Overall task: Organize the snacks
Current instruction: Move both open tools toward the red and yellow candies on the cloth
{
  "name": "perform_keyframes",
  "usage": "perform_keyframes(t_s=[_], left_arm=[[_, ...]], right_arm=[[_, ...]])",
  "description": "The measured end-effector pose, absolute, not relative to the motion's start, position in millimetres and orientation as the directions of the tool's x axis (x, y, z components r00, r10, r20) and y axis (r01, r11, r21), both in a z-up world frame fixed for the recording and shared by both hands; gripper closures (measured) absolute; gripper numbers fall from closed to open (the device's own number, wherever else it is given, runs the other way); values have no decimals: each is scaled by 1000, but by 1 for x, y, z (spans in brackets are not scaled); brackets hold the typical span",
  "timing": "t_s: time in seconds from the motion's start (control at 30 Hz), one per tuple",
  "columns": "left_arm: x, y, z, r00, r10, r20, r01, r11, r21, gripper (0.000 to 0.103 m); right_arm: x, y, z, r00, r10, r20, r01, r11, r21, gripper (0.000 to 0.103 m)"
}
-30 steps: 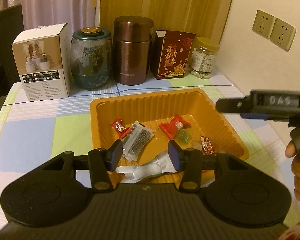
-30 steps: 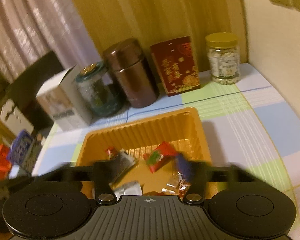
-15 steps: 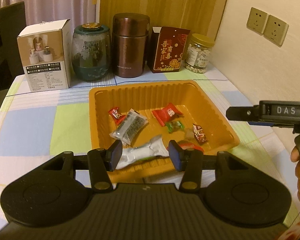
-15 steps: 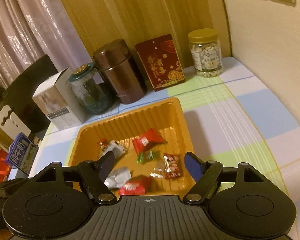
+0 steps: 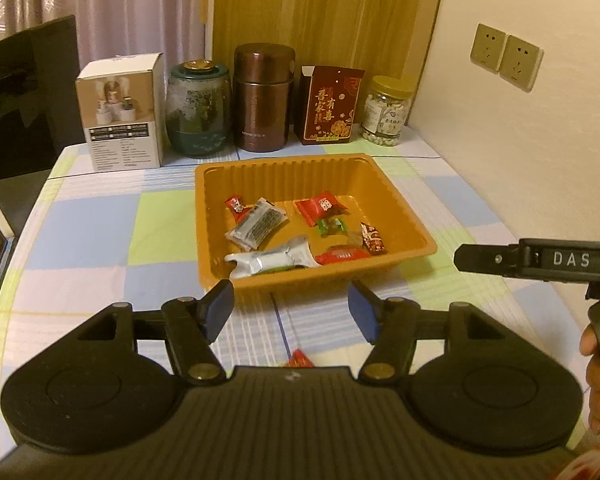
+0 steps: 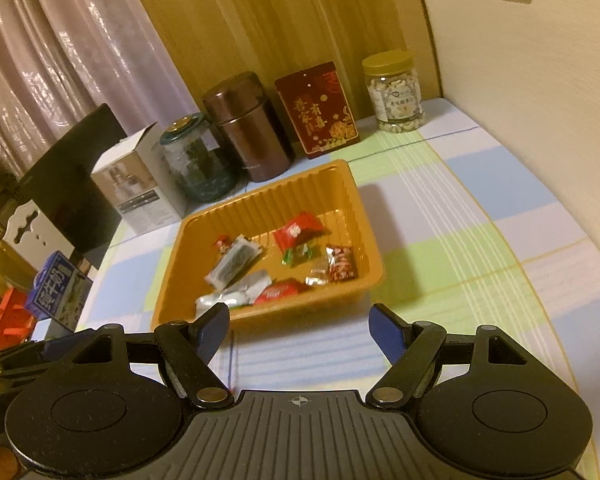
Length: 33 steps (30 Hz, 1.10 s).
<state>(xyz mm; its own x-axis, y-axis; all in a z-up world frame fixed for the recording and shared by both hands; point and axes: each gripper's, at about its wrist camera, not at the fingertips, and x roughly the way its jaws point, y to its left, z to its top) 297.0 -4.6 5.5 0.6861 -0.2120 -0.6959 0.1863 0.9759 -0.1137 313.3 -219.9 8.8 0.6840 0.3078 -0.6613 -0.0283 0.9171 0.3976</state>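
An orange plastic tray [image 5: 414, 224] [image 6: 370, 248] on the checked tablecloth holds several wrapped snacks: a silver packet [image 5: 272, 258], a grey striped packet [image 5: 258, 224], red wrappers [image 5: 320, 208] and a green candy [image 5: 331, 227]. My left gripper [image 5: 292, 308] hangs over the cloth just short of the tray's near rim; its jaws are opening and nothing is between them. A small red snack [image 5: 300, 359] lies on the cloth right below it. My right gripper [image 6: 300, 328] stands open and empty, also short of the tray; it shows from the side in the left wrist view [image 5: 540, 261].
Along the back stand a white box [image 5: 120, 114], a green glass jar [image 5: 198, 110], a brown canister [image 5: 264, 98], a red carton [image 5: 328, 106] and a jar of nuts [image 5: 386, 112]. A wall [image 5: 520, 140] bounds the right side. A dark chair [image 5: 28, 92] stands at the left.
Both grippers have drawn back from over the tray toward me. The left jaws have widened, and the silver packet that lay between them now rests in the tray.
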Motion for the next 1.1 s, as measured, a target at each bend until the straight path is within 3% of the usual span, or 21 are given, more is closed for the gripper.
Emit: perform_keyframes(t_s=[0.6,1.1], left_arm=[[214,6,6,692,-191,-696,152,981,-118,33],[174,20,-15,673,-188,-715,121,982,-144,33]], right_arm=[[219,-217,12,686,284,-670,-17,927,375,26],[175,-215,-13,666,248,-704,8,941,339,26]])
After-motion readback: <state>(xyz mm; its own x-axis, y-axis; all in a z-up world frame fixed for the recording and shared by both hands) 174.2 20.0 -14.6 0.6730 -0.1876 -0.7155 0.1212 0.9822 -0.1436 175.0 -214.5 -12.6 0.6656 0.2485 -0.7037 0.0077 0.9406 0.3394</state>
